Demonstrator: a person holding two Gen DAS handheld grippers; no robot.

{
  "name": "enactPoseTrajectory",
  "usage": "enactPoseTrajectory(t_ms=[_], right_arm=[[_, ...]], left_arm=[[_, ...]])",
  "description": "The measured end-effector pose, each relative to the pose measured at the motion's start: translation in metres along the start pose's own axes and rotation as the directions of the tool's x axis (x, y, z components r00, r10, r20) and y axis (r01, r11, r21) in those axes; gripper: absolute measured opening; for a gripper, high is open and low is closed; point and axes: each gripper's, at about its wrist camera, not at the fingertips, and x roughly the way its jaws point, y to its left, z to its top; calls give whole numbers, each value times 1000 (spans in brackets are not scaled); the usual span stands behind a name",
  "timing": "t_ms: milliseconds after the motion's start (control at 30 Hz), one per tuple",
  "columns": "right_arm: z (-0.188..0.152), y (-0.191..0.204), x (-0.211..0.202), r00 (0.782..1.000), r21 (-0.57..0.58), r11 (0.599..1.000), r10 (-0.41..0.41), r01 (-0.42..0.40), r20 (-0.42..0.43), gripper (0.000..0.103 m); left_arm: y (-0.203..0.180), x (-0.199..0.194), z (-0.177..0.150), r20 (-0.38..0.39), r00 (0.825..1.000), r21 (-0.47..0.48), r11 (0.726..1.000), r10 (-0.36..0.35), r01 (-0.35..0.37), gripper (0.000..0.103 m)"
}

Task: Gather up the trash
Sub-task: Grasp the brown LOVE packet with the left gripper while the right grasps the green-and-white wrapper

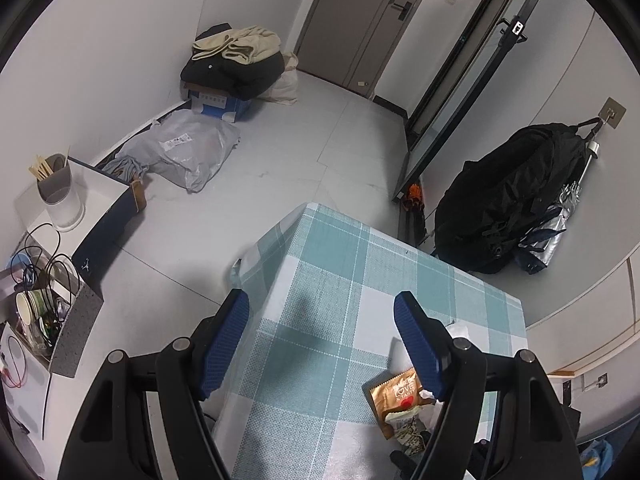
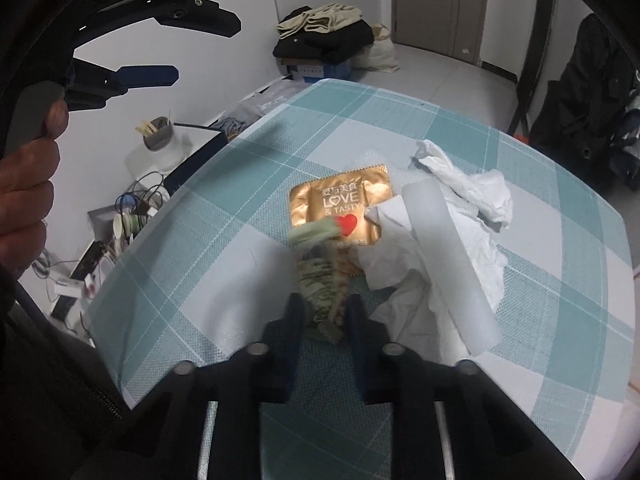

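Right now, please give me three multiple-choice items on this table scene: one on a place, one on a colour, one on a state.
1. Where does the gold packet lie?
A. on the floor
B. on the checked tablecloth
C. in the grey cup

2. What colour is the heart on the gold packet?
A. red
B. blue
C. white

3. How do the right tongs stand?
A. wide open over bare cloth
B. closed on the crumpled tissue
C. closed on the green printed wrapper

Answers:
1 B, the packet rests on the cloth beside the crumpled tissue.
2 A, the heart under the lettering is red.
3 C, both pads press the wrapper's near end.
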Motion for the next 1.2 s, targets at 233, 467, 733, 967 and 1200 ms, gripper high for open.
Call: enactPoseTrajectory(t_ms=[233, 467, 733, 967, 1200], right_arm=[[-2, -6, -10, 997, 30, 997, 74, -74, 28, 18], [-10, -20, -26, 987, 139, 978, 151, -156, 45, 17], [-26, -35, -41, 983, 168, 970, 169, -178, 65, 17], [-33, -50, -39, 984, 190, 966, 168, -176, 58, 17], [-30, -56, -42, 980, 202, 960, 179, -193, 87, 17]], left_arm=[[0, 9, -4, -60, 995, -16, 997, -74, 74, 72], [-9, 25, -12, -157, 975, -15, 987, -158, 158, 72], [-22, 51, -32, -314, 921, 6, 970, -229, 243, 72], [-27, 63, -46, -382, 902, 35, 972, -203, 234, 67], [-40, 66, -52, -382, 909, 121, 966, -166, 228, 54]])
